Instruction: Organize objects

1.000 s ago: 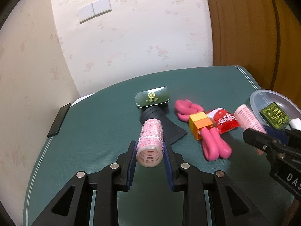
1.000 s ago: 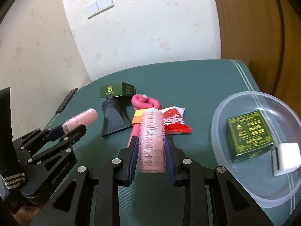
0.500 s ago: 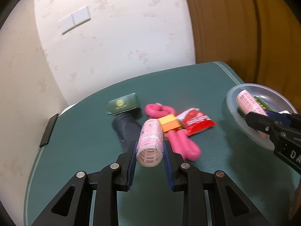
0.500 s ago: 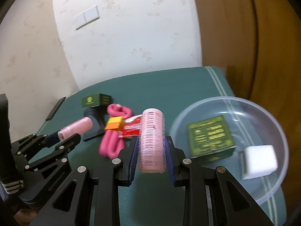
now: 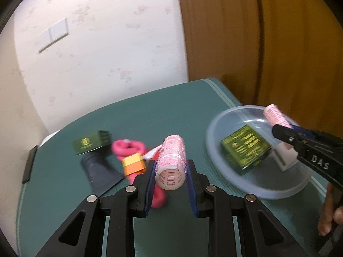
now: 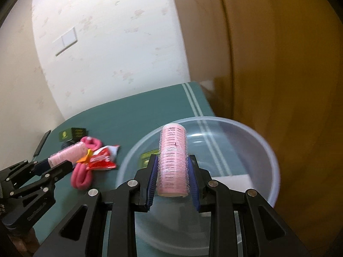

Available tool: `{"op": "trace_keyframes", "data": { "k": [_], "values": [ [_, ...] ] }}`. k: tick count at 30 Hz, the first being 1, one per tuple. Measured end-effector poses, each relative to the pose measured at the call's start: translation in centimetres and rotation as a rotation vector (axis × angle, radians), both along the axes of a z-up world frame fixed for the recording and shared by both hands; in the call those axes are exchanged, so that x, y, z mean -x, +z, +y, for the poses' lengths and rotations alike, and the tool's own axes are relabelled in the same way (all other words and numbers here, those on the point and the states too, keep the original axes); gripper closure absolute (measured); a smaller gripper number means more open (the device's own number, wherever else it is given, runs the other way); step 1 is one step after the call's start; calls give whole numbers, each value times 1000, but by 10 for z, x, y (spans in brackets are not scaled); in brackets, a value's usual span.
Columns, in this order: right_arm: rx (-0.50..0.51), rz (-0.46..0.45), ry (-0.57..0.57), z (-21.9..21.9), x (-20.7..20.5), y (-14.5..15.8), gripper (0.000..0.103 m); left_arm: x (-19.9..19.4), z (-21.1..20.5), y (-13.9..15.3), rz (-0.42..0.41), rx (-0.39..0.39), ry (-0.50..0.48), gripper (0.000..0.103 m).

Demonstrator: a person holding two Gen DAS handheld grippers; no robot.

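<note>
So both tools were clenched on pink rollers. The left tool point(image 5: 170, 176) gripped its roller point(image 5: 171, 160) low centre of frame, above the green surface point(image 5: 64, 192), the pile of pink foam sticks point(image 5: 126, 146) and a green box point(image 5: 90, 142) lying just past it. The right tool point(image 6: 173, 177) had its own roller point(image 6: 173, 160) squeezed between the pads, hovering over the clear bowl point(image 6: 268, 150) at lower right.
</note>
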State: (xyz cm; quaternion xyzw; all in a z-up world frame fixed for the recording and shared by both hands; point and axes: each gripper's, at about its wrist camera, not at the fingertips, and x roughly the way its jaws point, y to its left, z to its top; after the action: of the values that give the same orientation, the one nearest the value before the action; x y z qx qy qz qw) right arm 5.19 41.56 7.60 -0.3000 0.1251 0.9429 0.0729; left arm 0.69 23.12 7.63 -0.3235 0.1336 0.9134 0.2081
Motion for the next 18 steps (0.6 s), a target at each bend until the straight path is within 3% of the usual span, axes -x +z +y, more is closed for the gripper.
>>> {"op": "trace_keyframes", "data": {
  "k": [18],
  "values": [
    [78, 20, -56, 41, 3, -2, 74, -9, 64, -4, -209, -180, -278, 74]
  ]
}}
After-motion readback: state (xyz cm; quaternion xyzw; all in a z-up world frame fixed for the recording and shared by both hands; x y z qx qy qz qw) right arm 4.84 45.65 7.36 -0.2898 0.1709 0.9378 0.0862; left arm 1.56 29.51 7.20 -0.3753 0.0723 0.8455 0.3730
